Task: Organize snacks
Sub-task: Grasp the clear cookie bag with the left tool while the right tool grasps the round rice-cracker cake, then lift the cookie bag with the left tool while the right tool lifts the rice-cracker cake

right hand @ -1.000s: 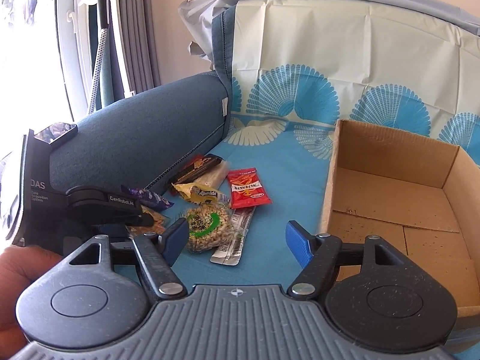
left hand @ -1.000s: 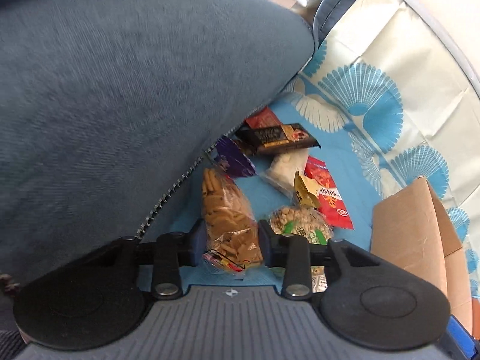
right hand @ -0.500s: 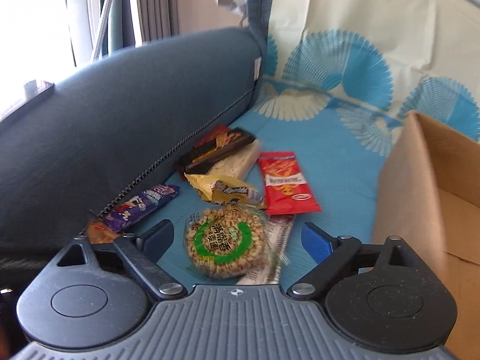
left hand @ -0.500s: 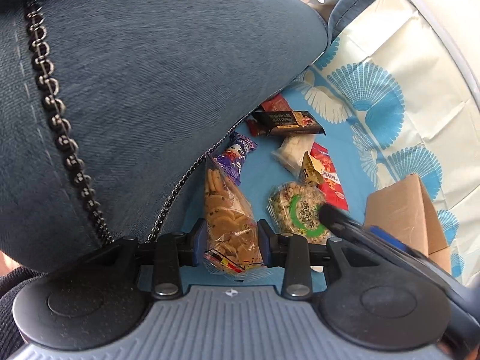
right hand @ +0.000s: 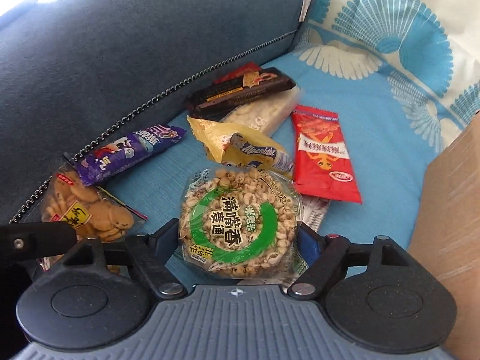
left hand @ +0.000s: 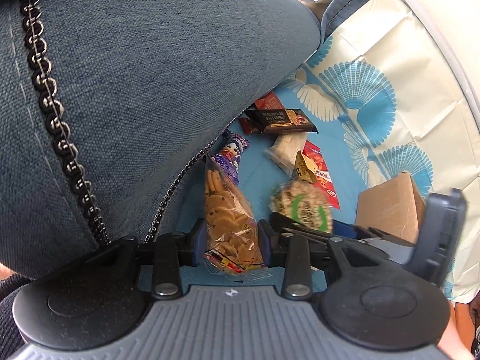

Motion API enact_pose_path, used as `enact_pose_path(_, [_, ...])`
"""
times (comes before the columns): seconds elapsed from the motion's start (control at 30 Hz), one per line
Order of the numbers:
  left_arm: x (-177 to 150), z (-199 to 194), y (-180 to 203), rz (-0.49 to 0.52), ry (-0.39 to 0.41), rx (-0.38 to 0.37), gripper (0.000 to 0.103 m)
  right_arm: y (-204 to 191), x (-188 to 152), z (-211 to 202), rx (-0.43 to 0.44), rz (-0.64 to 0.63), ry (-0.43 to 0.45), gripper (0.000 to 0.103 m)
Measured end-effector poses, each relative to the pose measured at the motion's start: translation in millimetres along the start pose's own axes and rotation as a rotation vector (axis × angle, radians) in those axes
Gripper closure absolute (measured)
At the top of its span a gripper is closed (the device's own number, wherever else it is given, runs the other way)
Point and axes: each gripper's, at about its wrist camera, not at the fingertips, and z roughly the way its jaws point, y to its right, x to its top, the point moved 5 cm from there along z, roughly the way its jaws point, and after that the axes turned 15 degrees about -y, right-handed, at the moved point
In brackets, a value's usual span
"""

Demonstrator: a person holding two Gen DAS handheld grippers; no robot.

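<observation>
R gripper (right hand: 238, 237) now round puffed-grain pack (right hand: 238, 225); L gripper (left hand: 231, 241) clamps cookie bag (left hand: 229, 219).

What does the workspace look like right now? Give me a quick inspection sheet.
Surface: blue sofa cover with a fan print.
Job's things: cookie bag, round puffed snack, purple bar, yellow wrapper, red packet, dark bar, white bag, box at right.
Clutter: nothing seen.
Grippers: left gripper shut on the cookie bag; right gripper straddles the round puffed snack, fingers at its edges, grip not clear.
Cables: nothing seen.
Surroundings: blue sofa arm beside the snacks.
</observation>
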Motion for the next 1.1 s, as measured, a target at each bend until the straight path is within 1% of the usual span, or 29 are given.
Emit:
enact_pose_path(0.07, [0,0,0,0.001,-0.001,-0.003,0.063,0,-4,-14,-0.019,-0.002,0.016,0.022])
enact_pose_path(0.2, [-1,-1,1,0.002,-0.001,-0.001,0.063,5,-18,-57,-0.052,0.029,0.057,0.022])
enact_pose_path(0.27, [-2,-1,2,0.006,0.004,0.005,0.063,2,-30,-81,-0.042,0.026,0.088,0.022])
enact_pose_path(0.37, [-2,-1,5,0.010,0.015,0.008,0.063,-7,-54,-114,-0.036,-0.023,0.132,0.022])
enact_pose_path(0.47, [-3,-5,14,0.068,0.043,0.008,0.063,-15,-78,-130,-0.009,-0.029,0.138,0.022])
enact_pose_path(0.57, [3,0,30,0.169,0.004,-0.016,0.063,-22,-98,-124,0.010,-0.002,0.121,0.022])
enact_pose_path(0.7, [16,5,53,0.388,-0.050,-0.014,0.063,-32,-115,-97,0.079,0.076,0.052,0.022])
enact_pose_path(0.77, [18,9,55,0.467,-0.083,-0.010,0.063,-34,-121,-82,0.057,0.099,0.012,0.022])
enact_pose_path(0.8, [15,14,52,0.489,-0.111,-0.009,0.063,-36,-124,-75,0.054,0.109,-0.003,0.022])
enact_pose_path(0.83, [15,19,46,0.476,-0.148,-0.018,0.063,-35,-125,-69,0.059,0.118,-0.016,0.022])
enact_pose_path(0.87, [16,24,40,0.439,-0.188,-0.036,0.063,-34,-125,-65,0.067,0.129,-0.027,0.022])
enact_pose_path(0.9, [16,27,36,0.415,-0.212,-0.052,0.060,-32,-124,-61,0.075,0.141,-0.035,0.022])
enact_pose_path(0.93, [15,27,37,0.415,-0.205,-0.056,0.052,-31,-124,-58,0.080,0.152,-0.040,0.021])
enact_pose_path(0.97, [14,26,38,0.413,-0.182,-0.041,0.048,-29,-123,-57,0.082,0.162,-0.045,0.021])
enact_pose_path(1.0, [12,24,40,0.412,-0.147,-0.003,0.042,-27,-125,-53,0.086,0.175,-0.051,0.021])
enact_pose_path(1.03, [9,22,43,0.421,-0.117,0.033,0.038,-25,-123,-51,0.093,0.187,-0.056,0.021])
enact_pose_path(1.07, [6,21,47,0.443,-0.092,0.064,0.036,-23,-121,-50,0.101,0.197,-0.060,0.020])
enact_pose_path(1.1, [4,21,52,0.475,-0.075,0.082,0.031,-22,-121,-48,0.108,0.204,-0.062,0.020])
